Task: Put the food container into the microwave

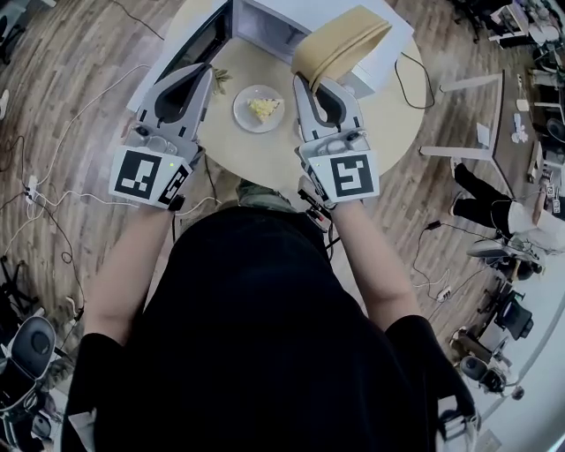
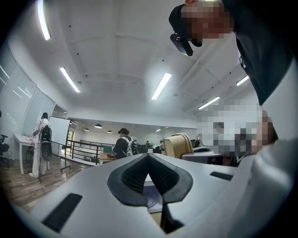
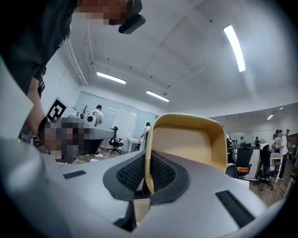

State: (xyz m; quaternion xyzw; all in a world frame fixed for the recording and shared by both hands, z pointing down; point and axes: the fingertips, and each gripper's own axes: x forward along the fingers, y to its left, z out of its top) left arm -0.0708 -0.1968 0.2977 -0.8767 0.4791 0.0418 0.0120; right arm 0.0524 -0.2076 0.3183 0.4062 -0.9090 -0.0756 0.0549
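Observation:
The food container (image 1: pixel 340 44) is a tan, shallow tub, lifted and tilted on its side above the round table (image 1: pixel 265 159). My right gripper (image 1: pixel 305 82) is shut on its rim; in the right gripper view the rim of the container (image 3: pixel 186 144) runs down between the jaws of the right gripper (image 3: pixel 148 162). The white microwave (image 1: pixel 296 16) stands at the table's far side, just behind the container, with its dark door (image 1: pixel 190 48) swung open to the left. My left gripper (image 1: pixel 208 74) hovers near that door, jaws together on nothing; the left gripper (image 2: pixel 149 157) also sees the container (image 2: pixel 177 145).
A white plate (image 1: pixel 259 109) with a yellow piece of food lies on the table between the two grippers. Cables trail over the wooden floor around the table. Office chairs, desks and people stand further off.

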